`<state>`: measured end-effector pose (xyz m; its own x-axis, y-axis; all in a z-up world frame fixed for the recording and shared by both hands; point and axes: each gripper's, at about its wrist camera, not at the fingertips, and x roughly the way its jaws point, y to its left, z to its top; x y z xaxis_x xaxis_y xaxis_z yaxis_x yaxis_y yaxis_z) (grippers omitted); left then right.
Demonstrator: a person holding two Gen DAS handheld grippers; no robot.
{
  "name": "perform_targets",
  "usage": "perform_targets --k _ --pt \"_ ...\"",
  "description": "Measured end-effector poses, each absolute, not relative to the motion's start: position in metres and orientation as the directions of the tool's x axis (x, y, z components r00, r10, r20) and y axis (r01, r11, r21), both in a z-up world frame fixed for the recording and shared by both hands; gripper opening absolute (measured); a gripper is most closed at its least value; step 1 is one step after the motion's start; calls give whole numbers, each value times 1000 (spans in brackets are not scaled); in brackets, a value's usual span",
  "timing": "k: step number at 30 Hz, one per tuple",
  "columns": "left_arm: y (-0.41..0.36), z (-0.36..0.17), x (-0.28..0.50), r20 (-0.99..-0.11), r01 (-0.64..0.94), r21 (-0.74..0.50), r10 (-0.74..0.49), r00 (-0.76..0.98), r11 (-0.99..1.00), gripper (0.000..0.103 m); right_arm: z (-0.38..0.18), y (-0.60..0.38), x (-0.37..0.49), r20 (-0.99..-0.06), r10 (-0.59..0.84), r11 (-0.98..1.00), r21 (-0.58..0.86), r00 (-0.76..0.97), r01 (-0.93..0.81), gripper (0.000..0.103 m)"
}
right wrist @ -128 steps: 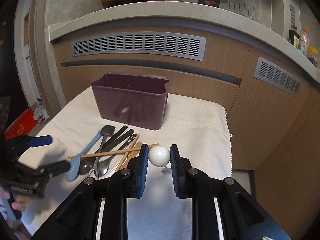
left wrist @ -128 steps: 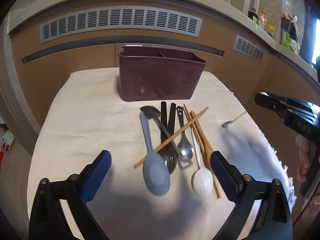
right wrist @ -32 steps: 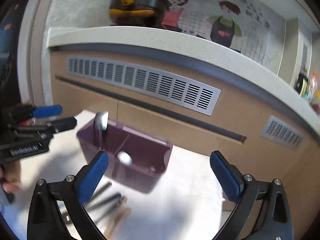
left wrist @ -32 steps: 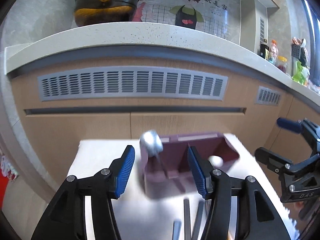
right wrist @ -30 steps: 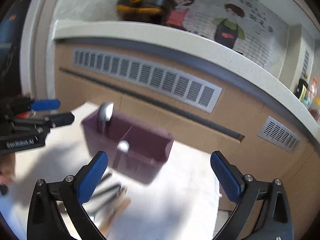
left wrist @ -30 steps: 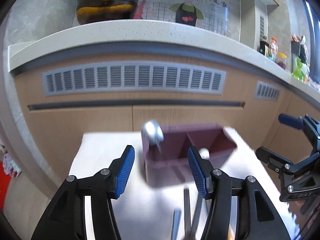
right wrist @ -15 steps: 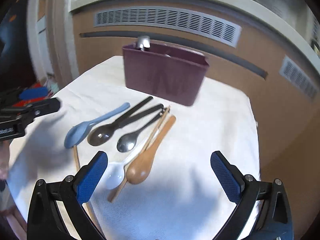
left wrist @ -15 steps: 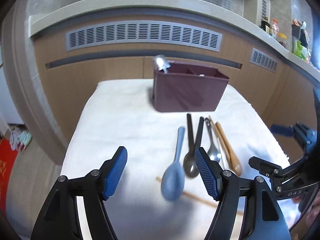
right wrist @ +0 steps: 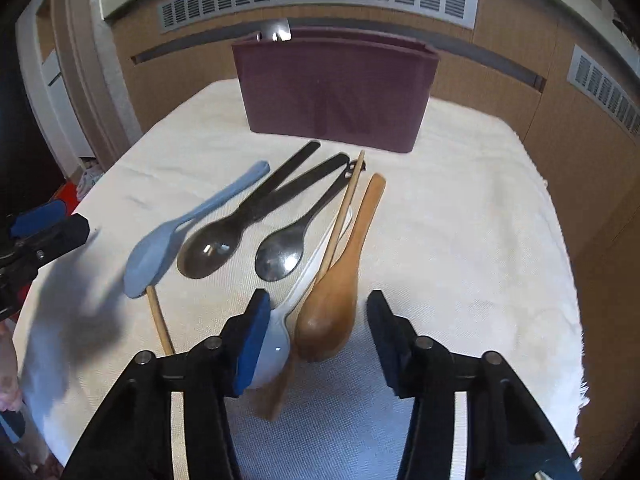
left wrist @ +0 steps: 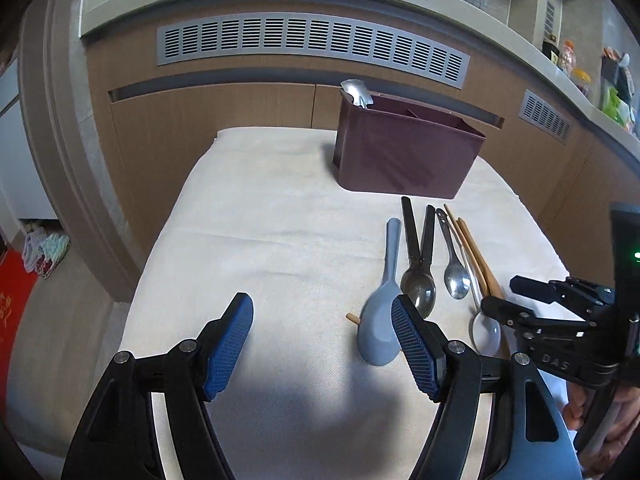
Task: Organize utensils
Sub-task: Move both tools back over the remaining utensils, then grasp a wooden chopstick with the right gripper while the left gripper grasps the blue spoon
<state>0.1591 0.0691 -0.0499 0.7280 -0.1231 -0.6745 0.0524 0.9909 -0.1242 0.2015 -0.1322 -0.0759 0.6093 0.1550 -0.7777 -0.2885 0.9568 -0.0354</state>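
Note:
A maroon utensil caddy (left wrist: 404,156) (right wrist: 336,92) stands at the back of the cloth-covered table, with a metal spoon (left wrist: 357,93) (right wrist: 276,34) upright in its left end. In front lie a blue spoon (left wrist: 380,316) (right wrist: 160,244), a dark spoon (right wrist: 212,250), a steel spoon (right wrist: 280,258), a white spoon (right wrist: 276,344), a wooden spoon (right wrist: 332,312) and chopsticks (right wrist: 344,212). My right gripper (right wrist: 316,340) is open, its jaws around the bowls of the wooden and white spoons. My left gripper (left wrist: 320,340) is open and empty, left of the blue spoon.
The white cloth (left wrist: 272,240) covers the table, whose edges drop off left and right. Wooden cabinets with vents (left wrist: 312,44) run behind it. The right gripper (left wrist: 560,320) shows at the right of the left wrist view.
Both grippers have pulled back from the caddy and come down low over the table. The right gripper has narrowed around the wooden spoon's bowl. The steel spoon and a white spoon were dropped into the caddy earlier.

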Motion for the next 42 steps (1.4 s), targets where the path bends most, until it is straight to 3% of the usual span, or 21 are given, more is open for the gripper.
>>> perform_targets --k 2,7,13,16,22,29,32,36,39,42 --pt "68 -51 159 -678 58 -124 -127 724 991 72 -74 -132 202 -782 162 954 -32 602 -299 26" --pt "67 -55 159 -689 72 -143 -151 709 987 72 -53 -142 189 -750 134 946 -97 647 -308 9" --pt "56 -55 156 -693 114 -136 -176 699 984 72 -15 -164 185 -688 97 954 -141 719 -265 6" --pt "53 -56 155 -697 131 -144 -195 690 981 72 -6 -174 194 -701 111 956 -119 704 -269 6" --pt "48 -58 154 -707 145 -130 -194 680 981 72 -42 -174 201 -775 163 947 -50 611 -317 16" --pt "38 -66 154 -728 174 -112 -200 656 978 76 -62 -160 236 -801 155 950 -41 578 -311 16" --pt "38 -69 150 -739 193 -101 -204 642 976 76 -53 -147 220 -794 254 904 -8 553 -427 16" --pt "45 -73 149 -758 166 -88 -174 628 982 76 -59 -123 190 -823 433 779 136 367 -613 16" --pt "52 -74 152 -763 127 -90 -150 629 988 76 -71 -96 176 -846 447 710 138 290 -690 16" --pt "59 -71 153 -764 95 -90 -130 632 991 76 -81 -73 172 -864 372 699 20 340 -714 17"
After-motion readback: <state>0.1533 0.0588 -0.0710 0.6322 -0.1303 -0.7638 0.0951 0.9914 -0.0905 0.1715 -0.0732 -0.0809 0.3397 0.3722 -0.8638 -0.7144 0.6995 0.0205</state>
